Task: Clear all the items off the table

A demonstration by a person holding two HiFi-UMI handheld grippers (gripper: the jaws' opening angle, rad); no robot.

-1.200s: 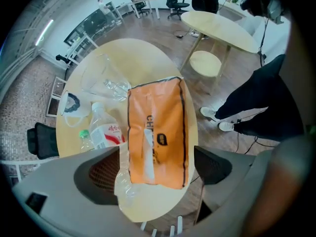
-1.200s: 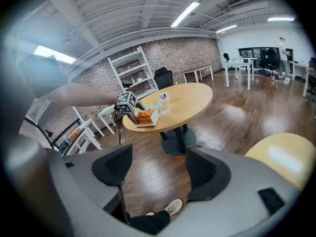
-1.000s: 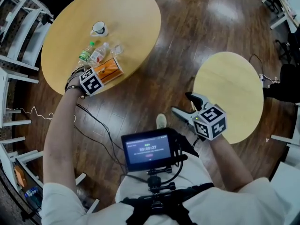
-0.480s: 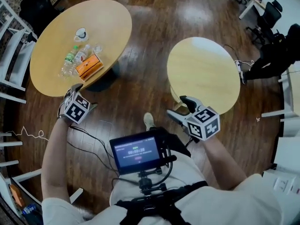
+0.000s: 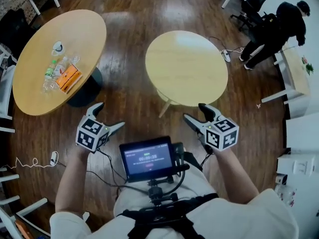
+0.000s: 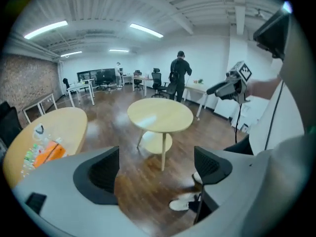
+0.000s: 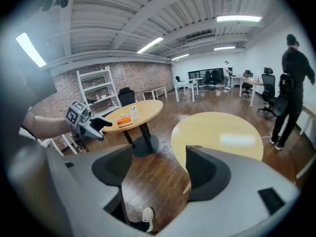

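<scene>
Left gripper point(image 5: 110, 115) and right gripper point(image 5: 194, 111) are held wide open, nothing gripped, well apart from the bottles point(image 5: 50, 72), cup point(image 5: 58, 48) and orange pack point(image 5: 69, 77) clustered on the far-left bench point(image 5: 35, 101). Bottles could easily get knocked rolling if grabbed carelessly.

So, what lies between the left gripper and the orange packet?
Head view: from left gripper to orange packet, only wooden floor, the table's dark base and tabletop.
</scene>
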